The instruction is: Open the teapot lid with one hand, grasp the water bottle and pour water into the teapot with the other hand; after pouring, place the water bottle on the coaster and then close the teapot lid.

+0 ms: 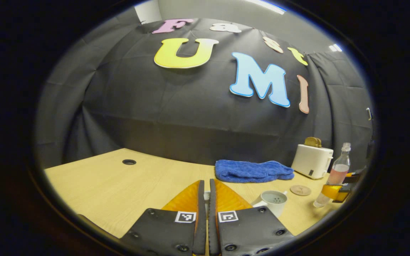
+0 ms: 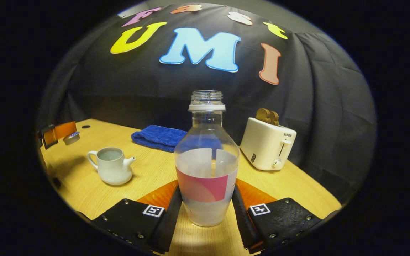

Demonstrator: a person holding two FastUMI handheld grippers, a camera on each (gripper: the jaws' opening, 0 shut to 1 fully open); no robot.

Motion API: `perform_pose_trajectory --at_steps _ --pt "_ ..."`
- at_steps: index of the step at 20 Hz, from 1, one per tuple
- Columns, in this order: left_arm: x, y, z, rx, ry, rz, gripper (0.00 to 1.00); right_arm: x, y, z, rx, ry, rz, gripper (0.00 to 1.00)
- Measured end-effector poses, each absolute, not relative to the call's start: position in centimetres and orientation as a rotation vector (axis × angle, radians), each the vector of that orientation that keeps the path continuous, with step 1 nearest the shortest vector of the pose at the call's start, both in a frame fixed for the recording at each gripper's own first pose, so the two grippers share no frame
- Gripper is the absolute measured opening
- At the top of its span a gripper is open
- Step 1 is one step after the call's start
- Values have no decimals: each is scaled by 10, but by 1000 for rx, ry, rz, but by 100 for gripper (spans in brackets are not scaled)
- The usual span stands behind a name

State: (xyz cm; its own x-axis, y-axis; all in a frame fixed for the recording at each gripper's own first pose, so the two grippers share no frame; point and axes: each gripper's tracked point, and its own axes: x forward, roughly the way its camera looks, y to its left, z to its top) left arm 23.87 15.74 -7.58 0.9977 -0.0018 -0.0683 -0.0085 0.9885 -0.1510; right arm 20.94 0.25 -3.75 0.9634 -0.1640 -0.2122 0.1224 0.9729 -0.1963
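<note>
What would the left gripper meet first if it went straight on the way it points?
Probably the booth's black cloth wall, passing just left of the blue towel; depth unclear.

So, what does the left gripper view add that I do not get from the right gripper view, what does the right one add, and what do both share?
Left gripper view adds: the round coaster near the water bottle, and the strainer holes inside the open teapot.
Right gripper view adds: the teapot's handle and spout, the lever of the toaster, and the teapot lid held in the left gripper.
Shared: the teapot, the water bottle held by the right gripper, the blue towel, the toaster with toast, the wooden table.
</note>
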Motion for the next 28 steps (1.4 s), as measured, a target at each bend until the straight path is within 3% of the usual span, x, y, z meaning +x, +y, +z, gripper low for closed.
perform_pose_trajectory --at_steps 1,2,6,7,8,9,13,17,19,22,25,26,27,28 --pt "239 156 -75 -152 68 0 12 211 4 -30 -248 225 -152 72" --pt "239 156 -76 -154 68 -3 9 214 7 -24 -314 217 -154 72" --pt "238 155 -74 -161 61 -12 12 223 20 -6 -538 189 -135 72" --pt "238 154 -74 -161 60 -16 9 224 24 -7 -573 195 -129 72" --pt "238 155 -74 -161 59 -16 12 226 25 -6 -608 202 -123 72" --pt "238 155 -74 -159 57 -17 8 228 26 -5 -652 210 -121 72" --pt "238 155 -71 -165 51 -28 12 239 26 0 -849 215 -133 72" --pt "238 153 -73 -162 55 -31 9 247 28 4 -1077 198 -133 72" --pt "239 154 -71 -171 47 -35 12 251 30 3 -1152 196 -130 72" --pt "239 153 -73 -181 51 -50 8 260 33 9 -1247 182 -128 72" --pt "239 154 -72 -197 51 -57 12 266 34 7 -1309 189 -121 72" --pt "240 155 -72 -207 52 -58 9 268 33 8 -1343 185 -125 71" --pt "241 157 -72 -217 51 -57 12 268 35 9 -1382 171 -129 72" --pt "240 158 -72 -226 51 -56 8 266 36 7 -1419 159 -127 72"
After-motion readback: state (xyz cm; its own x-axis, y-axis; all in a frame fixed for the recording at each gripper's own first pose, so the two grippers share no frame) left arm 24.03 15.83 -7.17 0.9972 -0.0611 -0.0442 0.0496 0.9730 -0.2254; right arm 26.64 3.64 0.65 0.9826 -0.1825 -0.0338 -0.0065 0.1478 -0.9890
